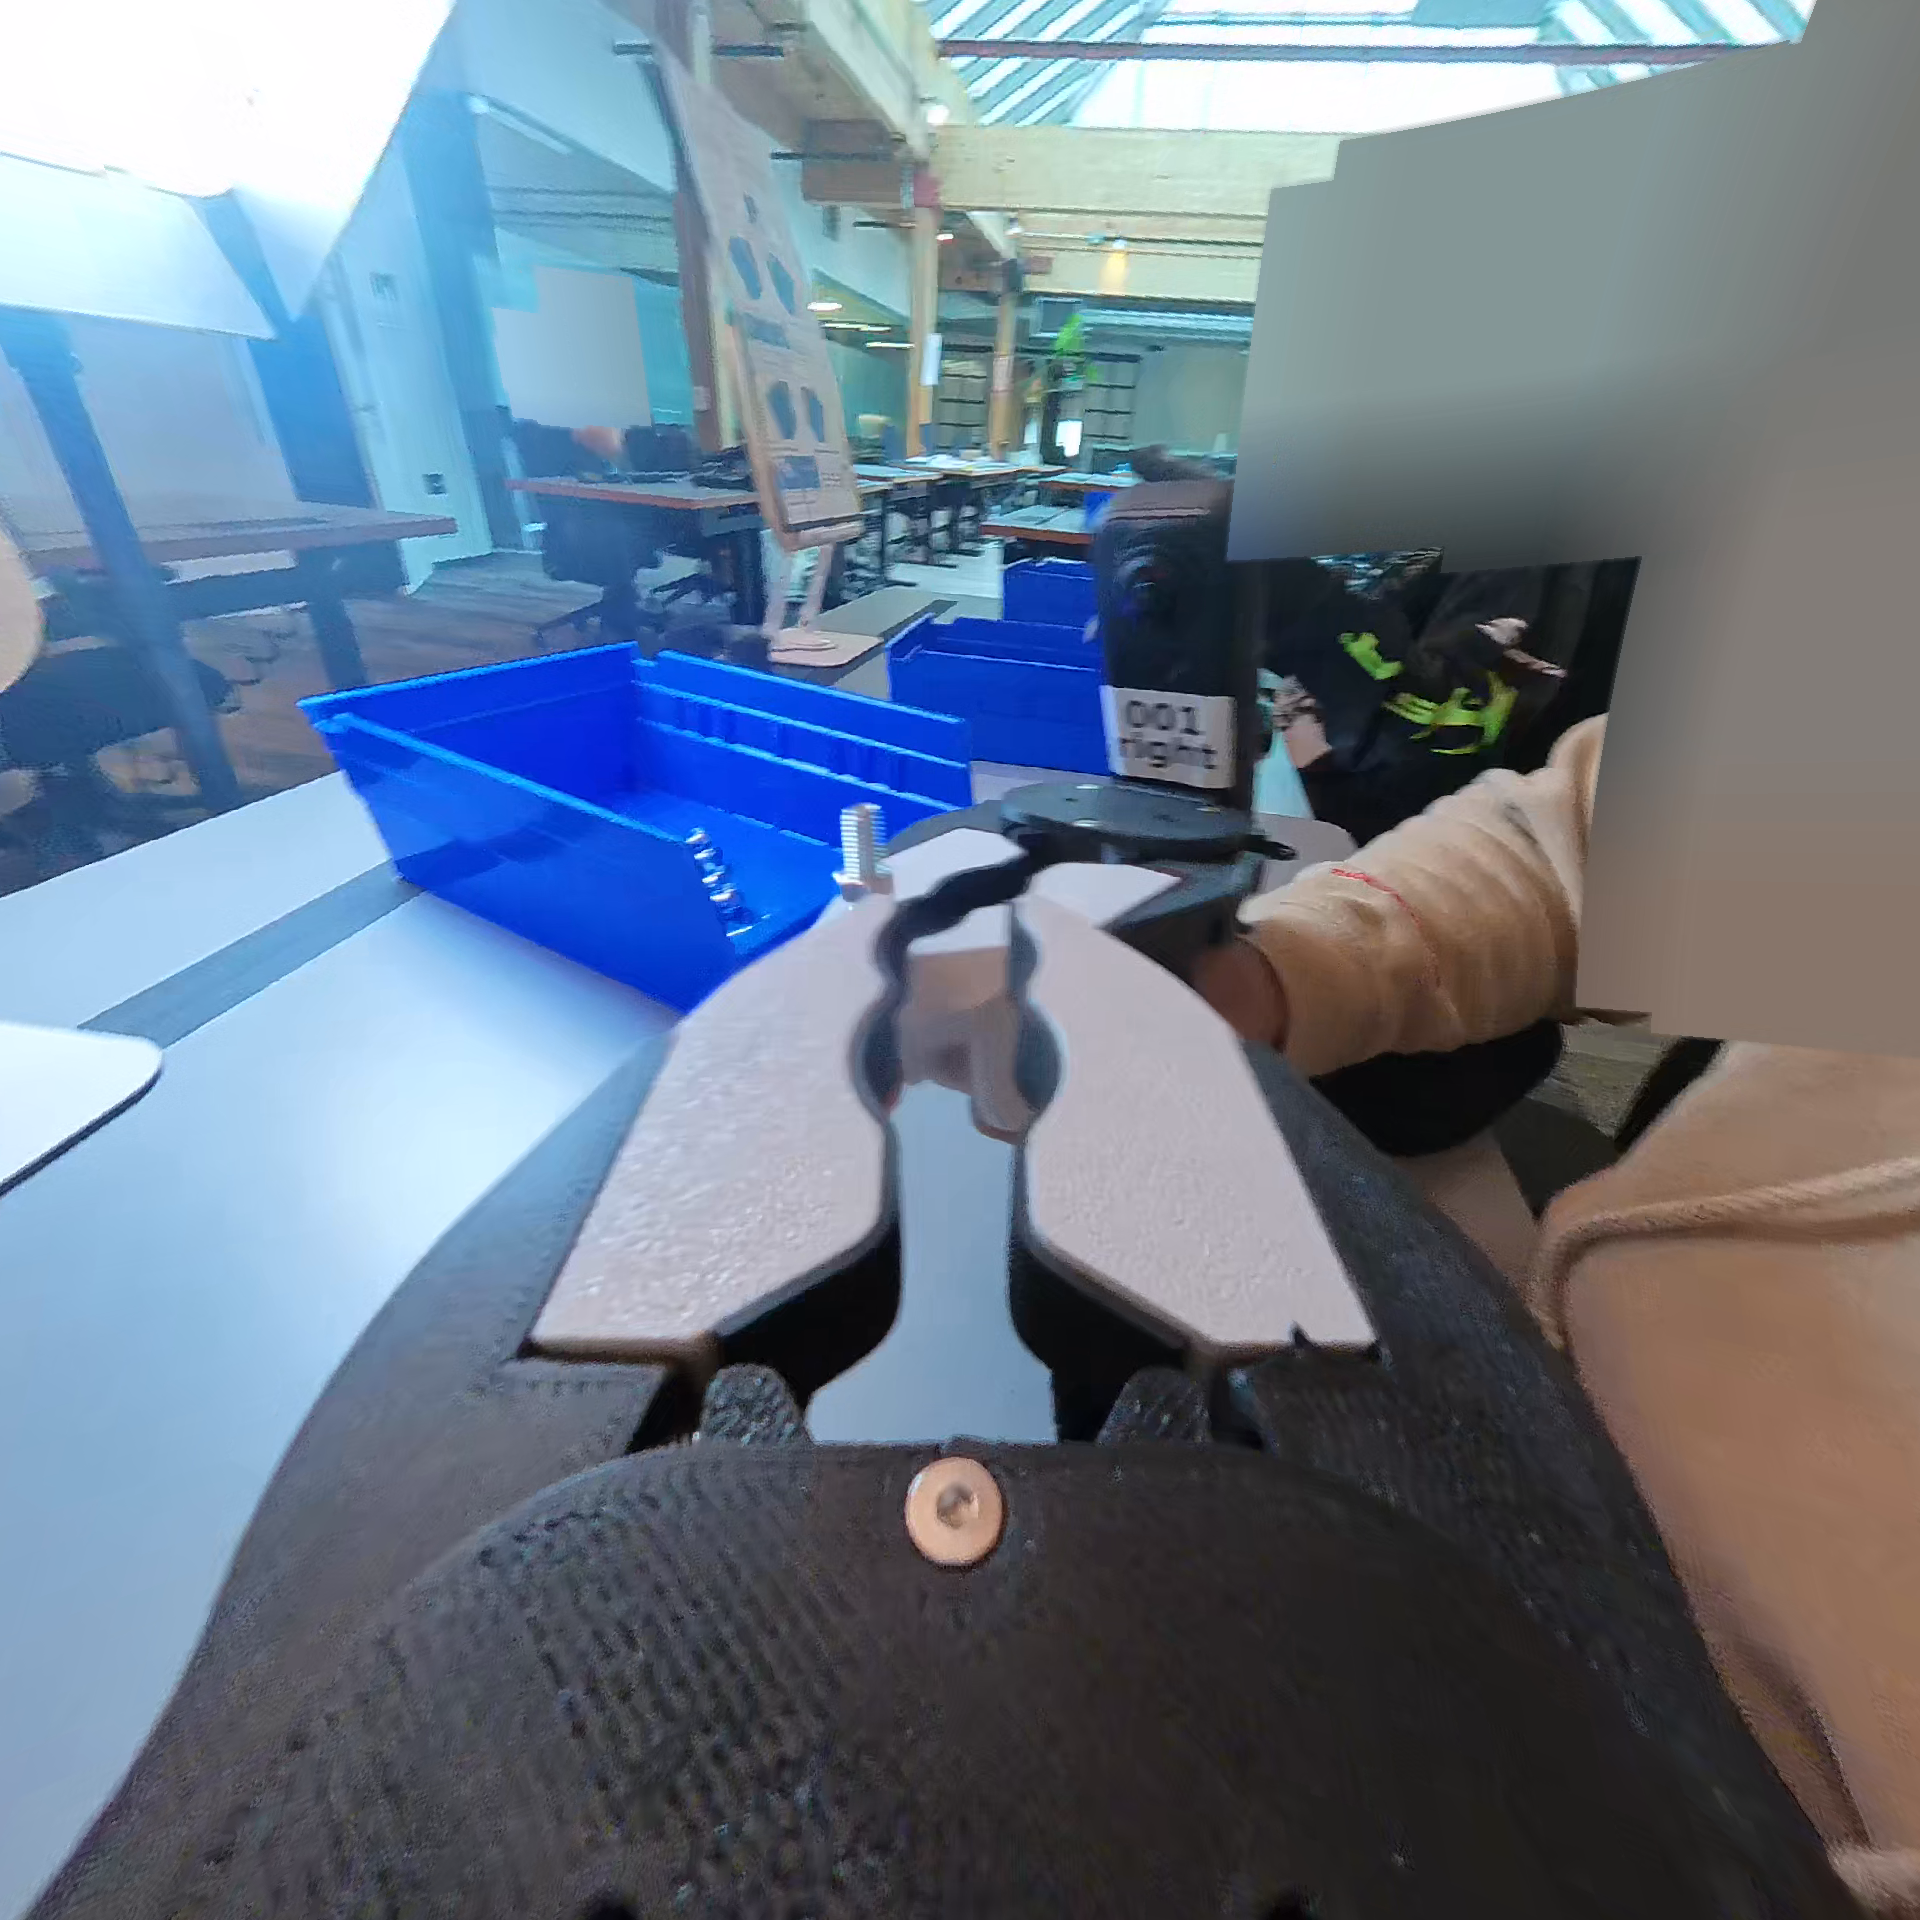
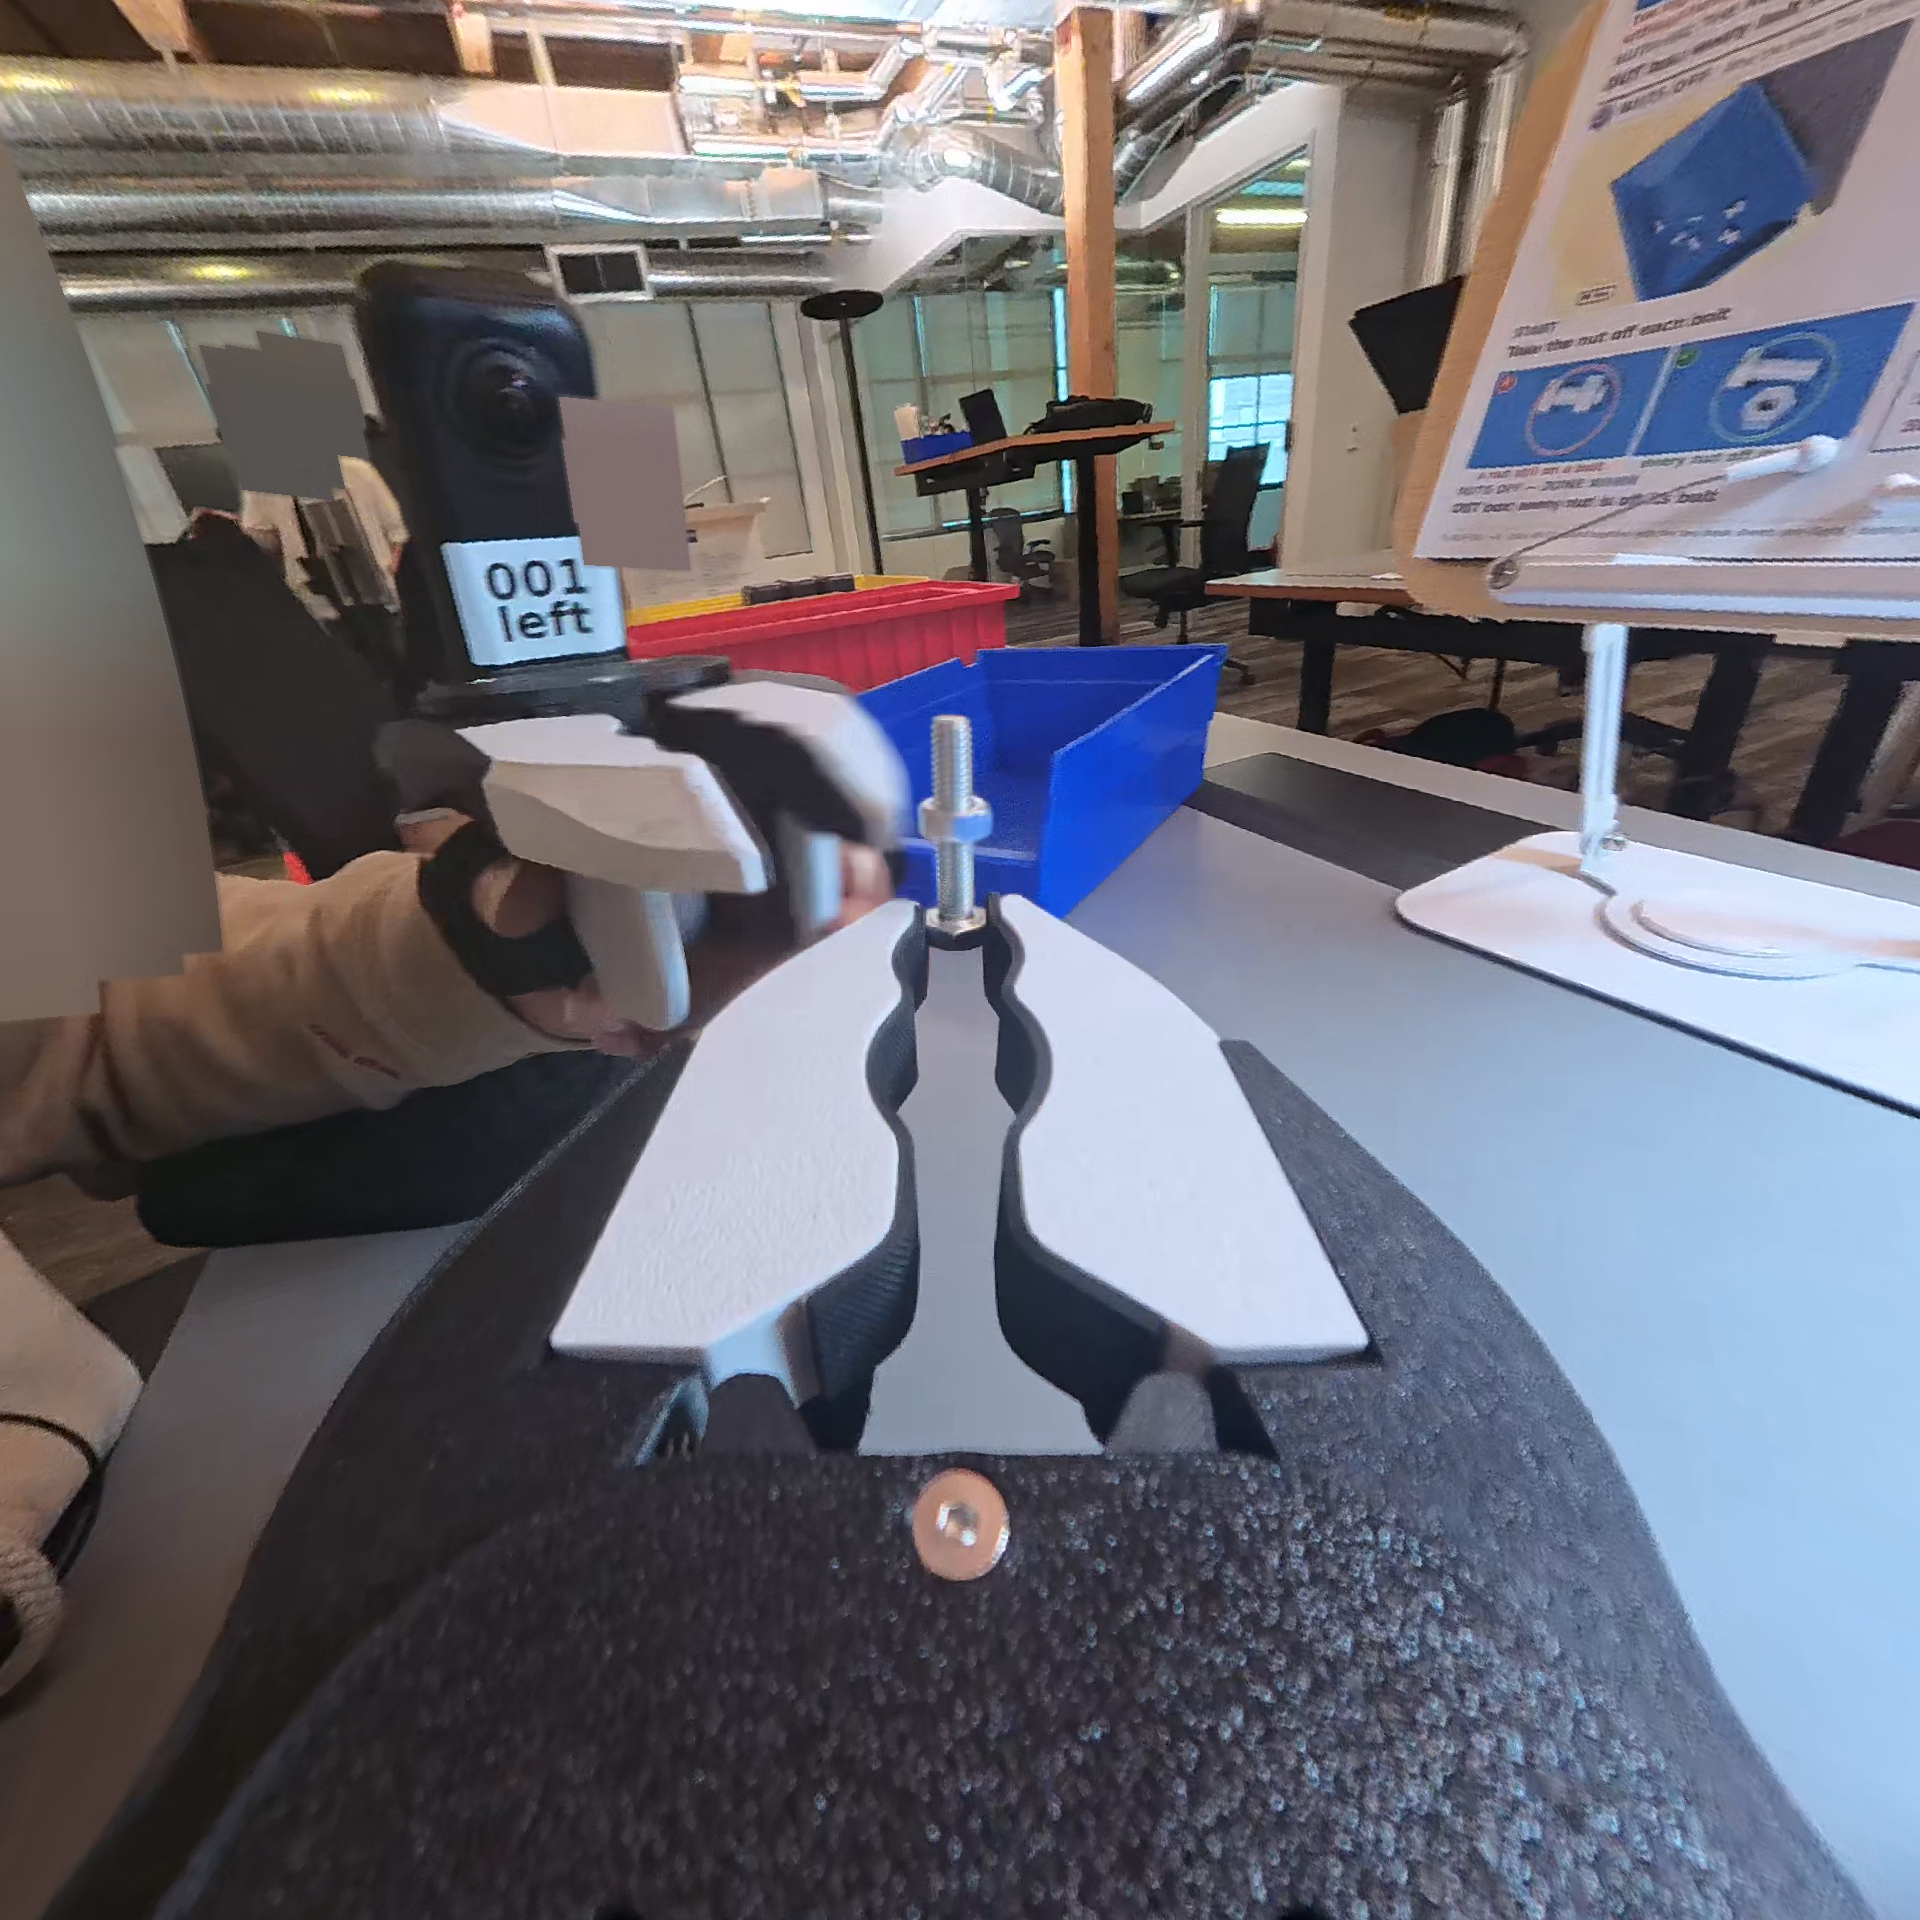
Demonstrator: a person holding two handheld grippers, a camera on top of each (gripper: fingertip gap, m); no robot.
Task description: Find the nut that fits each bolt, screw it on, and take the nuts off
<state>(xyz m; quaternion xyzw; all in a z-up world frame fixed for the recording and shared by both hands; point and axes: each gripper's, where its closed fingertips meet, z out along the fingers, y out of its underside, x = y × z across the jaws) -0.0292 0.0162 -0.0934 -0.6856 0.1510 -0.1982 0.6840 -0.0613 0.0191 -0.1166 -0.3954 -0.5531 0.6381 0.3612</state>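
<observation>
A: Right tool is seen clamped on the head of the bolt, held upright just before the blue bin; nut sits mid-thread. Left tool, beside the bolt, looks closed on nothing.

B: Risk noted: smooth steel hex in textured white fingers; bolt could be tilted or spun by twisting, and the freed nut dropped onto the counter.

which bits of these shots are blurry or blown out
Left wrist view: top-left corner blown out white, the bolt and blue bin soft. Right wrist view: the bolt is sharp, the left tool beside it smeared by motion.
</observation>
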